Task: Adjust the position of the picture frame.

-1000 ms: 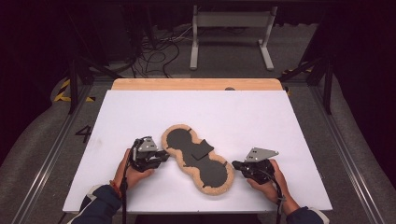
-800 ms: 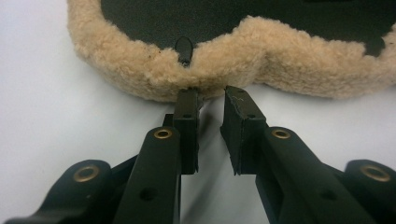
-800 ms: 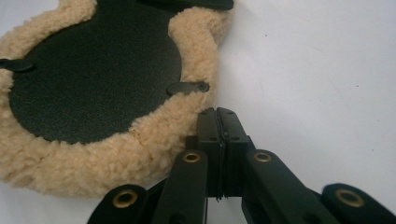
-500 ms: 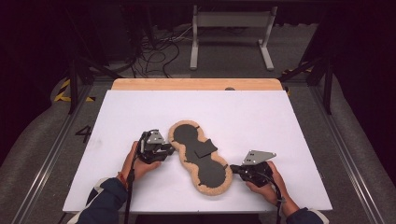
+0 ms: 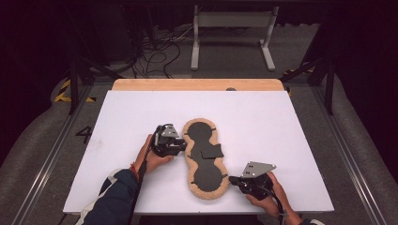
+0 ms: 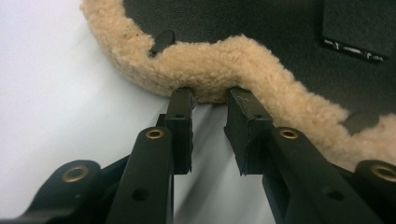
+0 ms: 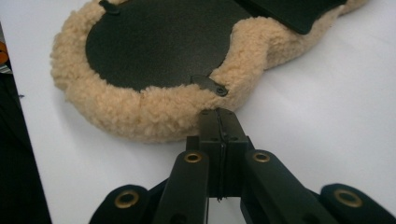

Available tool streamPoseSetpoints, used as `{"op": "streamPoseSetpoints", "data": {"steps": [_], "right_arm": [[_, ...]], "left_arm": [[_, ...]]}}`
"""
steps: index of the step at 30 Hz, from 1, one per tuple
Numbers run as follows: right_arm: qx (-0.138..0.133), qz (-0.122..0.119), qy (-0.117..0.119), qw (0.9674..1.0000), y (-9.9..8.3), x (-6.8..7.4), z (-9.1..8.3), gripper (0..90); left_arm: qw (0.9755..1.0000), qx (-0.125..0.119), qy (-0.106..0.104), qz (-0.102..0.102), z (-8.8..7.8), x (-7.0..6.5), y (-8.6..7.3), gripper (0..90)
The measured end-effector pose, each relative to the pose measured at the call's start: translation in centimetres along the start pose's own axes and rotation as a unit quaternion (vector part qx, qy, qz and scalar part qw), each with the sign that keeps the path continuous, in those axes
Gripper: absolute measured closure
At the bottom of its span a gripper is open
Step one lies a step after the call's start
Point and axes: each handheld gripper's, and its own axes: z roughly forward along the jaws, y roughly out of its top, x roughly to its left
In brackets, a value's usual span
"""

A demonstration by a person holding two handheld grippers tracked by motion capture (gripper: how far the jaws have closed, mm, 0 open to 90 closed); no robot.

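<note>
Two hand-held grippers at work on one fleece-edged pad point(image 5: 202, 159), peanut-shaped, tan pile around a black face, lying lengthwise on the white table point(image 5: 281, 136) near its front middle. Item: pad, two rounded lobes joined by a narrow waist; a loose black flap point(image 5: 212, 151) lies on the black face beside the waist, toward the right. Small black tabs point(image 7: 208, 85) cross from the black face onto the fleece at several spots along the rim. Item: left gripper point(image 5: 180, 146), held in the person's left hand point(image 5: 152, 157), set against the pad's left side at the waist; in the left gripper view its jaws stand partly apart, both tips touching the fleece rim where it bulges outward, with bare white table showing in the gap between them and no fleece pinched. Item: right gripper point(image 5: 233, 180), held in the right hand point(image 5: 267, 192), grey plate point(image 5: 256, 168) on top, at the near lobe's right edge; in the right gripper view its jaws are closed tight against each other, tips just at the fleece below a tab, whether any pile is caught between them cannot be told. Item: wooden strip point(image 5: 197, 85) along the table's far edge. Item: cables point(image 5: 159, 49) and a white frame point(image 5: 232, 28) on the floor beyond.
</note>
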Motion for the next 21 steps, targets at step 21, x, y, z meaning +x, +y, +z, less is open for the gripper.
{"op": "streamPoseSetpoints", "data": {"steps": [21], "right_arm": [[-0.004, -0.008, -0.007, 0.9999, 0.9, 0.1, 0.7, 89.9]], "left_arm": [[0.9999, -0.01, -0.012, -0.004, -0.8, -0.3, -0.6, 80.8]]}}
